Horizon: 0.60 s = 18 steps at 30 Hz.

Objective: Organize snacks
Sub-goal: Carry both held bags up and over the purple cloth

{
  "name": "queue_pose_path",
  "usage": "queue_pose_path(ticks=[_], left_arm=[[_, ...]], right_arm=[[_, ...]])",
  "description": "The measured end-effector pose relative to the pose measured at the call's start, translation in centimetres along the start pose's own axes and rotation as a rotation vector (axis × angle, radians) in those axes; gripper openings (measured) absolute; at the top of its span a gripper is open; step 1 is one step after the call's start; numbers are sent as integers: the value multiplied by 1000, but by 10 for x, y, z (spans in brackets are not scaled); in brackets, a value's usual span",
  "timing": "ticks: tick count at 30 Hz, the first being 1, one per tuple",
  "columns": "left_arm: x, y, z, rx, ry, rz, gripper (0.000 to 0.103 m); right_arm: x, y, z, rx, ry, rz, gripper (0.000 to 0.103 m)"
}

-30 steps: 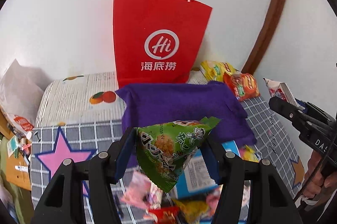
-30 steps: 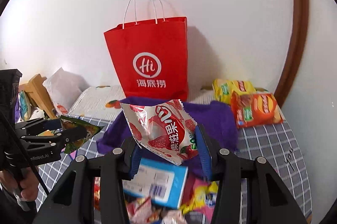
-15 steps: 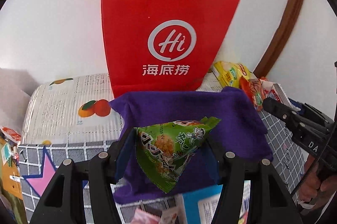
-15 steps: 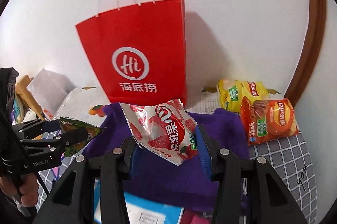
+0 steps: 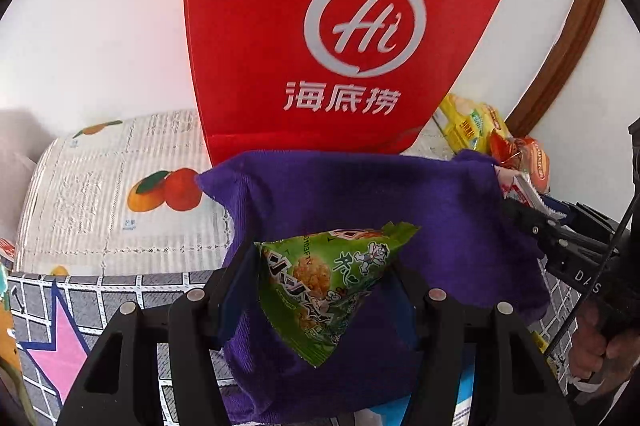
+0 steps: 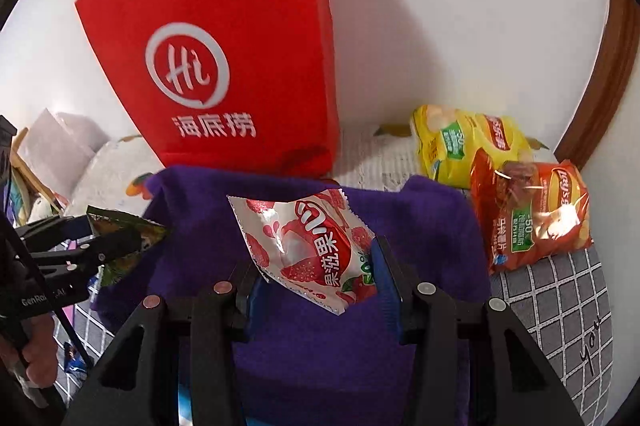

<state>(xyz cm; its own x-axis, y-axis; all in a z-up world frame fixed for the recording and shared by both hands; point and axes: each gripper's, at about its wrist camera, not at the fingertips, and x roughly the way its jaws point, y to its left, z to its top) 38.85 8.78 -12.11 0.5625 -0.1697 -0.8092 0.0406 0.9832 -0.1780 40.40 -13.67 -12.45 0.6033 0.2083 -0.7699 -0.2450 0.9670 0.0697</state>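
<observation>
Right, two snack packets are up in the air: a green triangular packet is pinched between the blue pads of the left gripper, and a red-and-white strawberry packet sits clamped in the right gripper, w/ its top corner sticking up and to the left. Both hang over a purple cloth spread on the bed, the green one over its left-centre part, the strawberry one approx. over the middle. Seen from the right wrist view, the left gripper comes in from the left edge w/ the green packet's crumpled tip poking past its fingers; a hand grips its handle below. Just behind the cloth stands a red paper bag w/ a white "Hi" logo, upright against the white wall. To the right of the cloth lie two crisp bags, a yellow one further back and an orange-red one overlapping its front, both on a grey grid-pattern bedcover. Left of the cloth there's a white quilt w/ fruit prints, and a pink star shows on the grid cover nearer the camera. A brown wooden frame curves up on the far right.
</observation>
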Motion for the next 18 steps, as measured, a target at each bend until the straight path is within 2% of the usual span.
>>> queue_pose_path(ticks=[11,18], left_arm=[[14,-2,-3,-5,36,-40,59],[25,-8,-5,22,66,-15,59]], right_arm=[[24,-11,-6,-4,93,6,47],[36,-13,-10,-17,146,-7,47]])
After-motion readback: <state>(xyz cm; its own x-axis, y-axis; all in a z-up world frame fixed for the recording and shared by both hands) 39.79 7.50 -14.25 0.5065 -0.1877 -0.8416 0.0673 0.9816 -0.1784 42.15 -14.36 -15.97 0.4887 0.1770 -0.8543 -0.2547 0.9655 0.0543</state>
